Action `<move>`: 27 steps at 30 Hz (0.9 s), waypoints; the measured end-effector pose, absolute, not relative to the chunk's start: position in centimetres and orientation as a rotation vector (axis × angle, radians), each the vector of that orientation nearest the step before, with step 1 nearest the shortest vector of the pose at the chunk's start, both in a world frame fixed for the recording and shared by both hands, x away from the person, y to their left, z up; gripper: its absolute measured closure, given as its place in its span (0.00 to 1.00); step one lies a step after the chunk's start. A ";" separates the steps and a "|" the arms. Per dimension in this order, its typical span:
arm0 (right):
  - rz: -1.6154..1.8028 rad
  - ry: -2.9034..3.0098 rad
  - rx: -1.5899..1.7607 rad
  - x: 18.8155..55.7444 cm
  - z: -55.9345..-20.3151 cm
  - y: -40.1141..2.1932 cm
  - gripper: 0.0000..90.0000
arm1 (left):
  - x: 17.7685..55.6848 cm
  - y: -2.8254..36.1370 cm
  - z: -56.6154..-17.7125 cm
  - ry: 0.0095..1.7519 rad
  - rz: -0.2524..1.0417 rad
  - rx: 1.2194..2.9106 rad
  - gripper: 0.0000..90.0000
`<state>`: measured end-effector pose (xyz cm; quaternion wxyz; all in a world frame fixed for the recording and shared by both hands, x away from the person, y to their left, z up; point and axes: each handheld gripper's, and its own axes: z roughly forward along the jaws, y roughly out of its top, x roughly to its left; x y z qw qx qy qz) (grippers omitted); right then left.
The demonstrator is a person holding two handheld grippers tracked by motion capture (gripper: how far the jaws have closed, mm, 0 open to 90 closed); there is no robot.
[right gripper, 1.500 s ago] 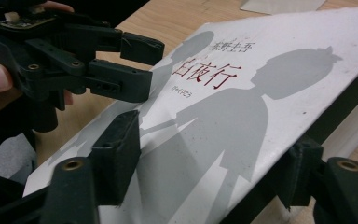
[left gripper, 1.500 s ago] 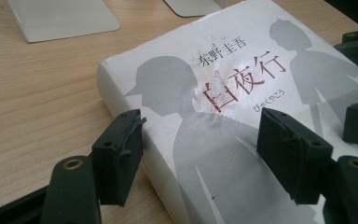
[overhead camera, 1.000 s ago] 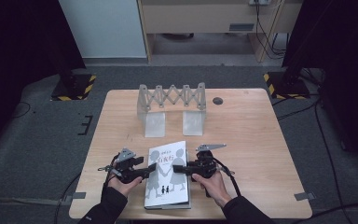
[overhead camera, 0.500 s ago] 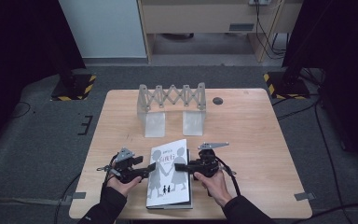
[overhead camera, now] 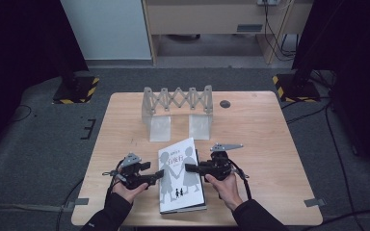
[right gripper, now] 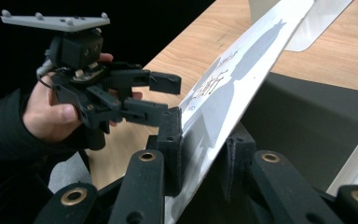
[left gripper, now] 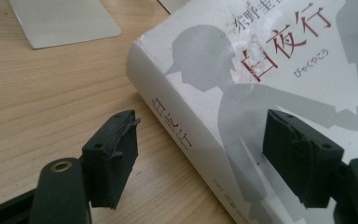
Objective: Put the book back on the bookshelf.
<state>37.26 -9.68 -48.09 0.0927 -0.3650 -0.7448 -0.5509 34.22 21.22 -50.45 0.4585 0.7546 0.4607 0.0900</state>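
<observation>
A white book (overhead camera: pixel 179 190) with grey figures and red characters on its cover lies at the table's near edge. My right gripper (overhead camera: pixel 189 167) is shut on the front cover's free edge (right gripper: pixel 242 70); its jaws have just been closing on it. The cover is tilted up, and a dark inner page (right gripper: pixel 307 121) shows beneath. My left gripper (overhead camera: pixel 156 177) is open by the spine. Its jaws have just been opening. In the left gripper view (left gripper: pixel 200 140) one jaw hangs over the cover (left gripper: pixel 261 70) and one over the wood, neither pressing. The right gripper view shows the left gripper (right gripper: pixel 161 98) beyond the cover.
A grey folding lattice stand (overhead camera: pixel 177 101) with two flat plates under it stands at the back of the wooden table (overhead camera: pixel 270 130). A small dark disc (overhead camera: pixel 225 103) lies to its right. One grey plate (left gripper: pixel 65 21) lies beyond the book's spine.
The book's front cover has gone from flat to lifted at its right edge in my right gripper. My left gripper has stayed by the spine.
</observation>
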 end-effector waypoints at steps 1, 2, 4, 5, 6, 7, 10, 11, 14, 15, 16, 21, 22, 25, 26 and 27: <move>-1.638 -2.216 -1.079 37.2 -48.0 -9.7 0.82 | 34.2 21.2 -50.5 1.129 0.203 1.846 0.27; -1.646 -2.216 -1.070 37.2 -47.9 -9.7 0.83 | 34.3 21.2 -50.5 1.129 0.193 1.840 0.26; -1.656 -2.216 -1.059 37.1 -47.7 -9.7 0.84 | 34.3 21.3 -50.5 1.131 0.174 1.823 0.23; -1.660 -2.215 -1.055 37.1 -47.7 -9.7 0.84 | 34.3 21.3 -50.5 1.123 0.171 1.816 0.22; -1.671 -2.217 -1.047 37.1 -47.5 -9.7 0.84 | 34.3 21.3 -50.5 1.119 0.169 1.818 0.21; -1.672 -2.213 -1.046 37.0 -47.5 -9.7 0.85 | 34.3 21.3 -50.5 1.119 0.169 1.818 0.20; -1.685 -2.218 -1.038 37.1 -47.2 -9.9 0.85 | 34.3 21.1 -50.5 1.109 0.155 1.809 0.18; -1.685 -2.218 -1.038 37.1 -47.2 -9.9 0.85 | 34.3 21.1 -50.5 1.109 0.155 1.809 0.17; -1.703 -2.221 -1.037 37.0 -46.8 -10.1 0.87 | 34.2 20.8 -50.7 1.095 0.124 1.814 0.13; -1.705 -2.220 -1.039 37.0 -46.8 -10.2 0.87 | 34.2 20.7 -50.7 1.095 0.110 1.812 0.12; -1.714 -2.218 -1.037 37.1 -46.7 -10.3 0.87 | 34.3 20.6 -50.8 1.090 0.106 1.813 0.11; -1.742 -2.213 -1.020 37.0 -46.2 -10.6 0.89 | 34.3 20.3 -51.0 1.069 0.066 1.810 0.06; -1.747 -2.212 -1.017 37.0 -46.2 -10.6 0.89 | 34.3 20.2 -51.1 1.064 0.059 1.807 0.04; -1.747 -2.212 -1.012 37.0 -46.1 -10.6 0.89 | 34.4 20.3 -51.4 1.069 0.037 1.789 0.04; -1.740 -2.211 -1.025 37.1 -46.3 -10.7 0.89 | 34.6 20.2 -51.7 1.072 0.008 1.775 0.04; -1.738 -2.211 -1.030 37.1 -46.3 -10.7 0.89 | 34.6 20.2 -51.8 1.066 0.000 1.772 0.04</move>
